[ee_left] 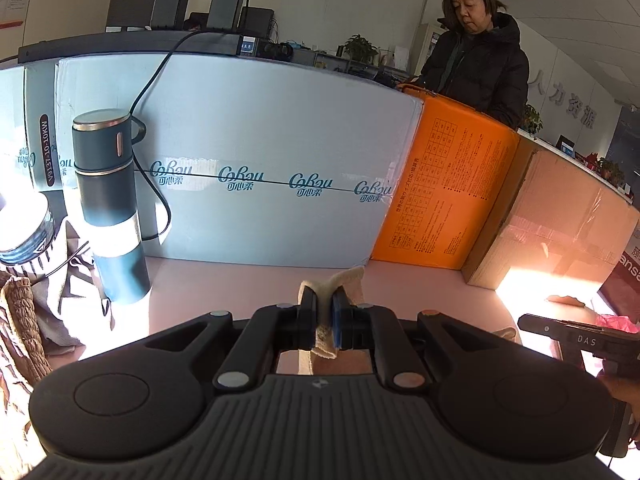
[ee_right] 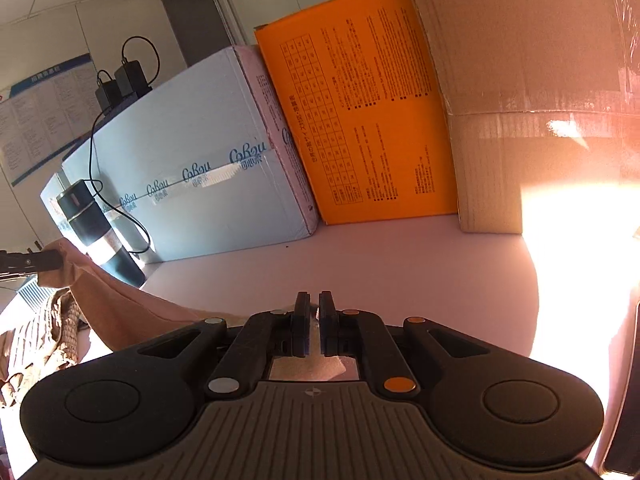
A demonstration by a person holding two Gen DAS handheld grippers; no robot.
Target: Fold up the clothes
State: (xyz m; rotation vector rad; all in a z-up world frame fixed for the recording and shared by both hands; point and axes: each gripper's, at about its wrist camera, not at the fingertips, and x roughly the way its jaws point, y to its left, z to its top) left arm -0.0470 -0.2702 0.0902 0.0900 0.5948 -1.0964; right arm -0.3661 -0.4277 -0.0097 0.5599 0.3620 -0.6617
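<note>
- My left gripper [ee_left: 325, 312] is pinched tight on a fold of the beige garment [ee_left: 334, 280]; a tuft of the fabric sticks up above the pads and a strip hangs down behind them.
- My right gripper [ee_right: 314, 312] has its jaws drawn almost together, with only a thin slit between them. Beige cloth shows low in that slit and below it, so it looks clamped on the garment's edge, though the contact itself is mostly hidden.
- In the right wrist view the beige garment [ee_right: 120, 300] stretches from under my right gripper up and left to the left gripper [ee_right: 40, 261], lifted off the pink table [ee_right: 400, 272].
- At the back of the table stand a pale blue carton [ee_left: 260, 140], an orange box [ee_left: 448, 184] and a brown cardboard box [ee_left: 560, 224], side by side and touching.
- A dark thermos flask [ee_left: 110, 200] stands upright in front of the carton, left of my left gripper, with a black cable [ee_left: 160, 80] trailing behind it.
- More crumpled clothes [ee_left: 24, 320] lie at the left edge.
- A person in a dark jacket [ee_left: 480, 60] stands behind the boxes.
</note>
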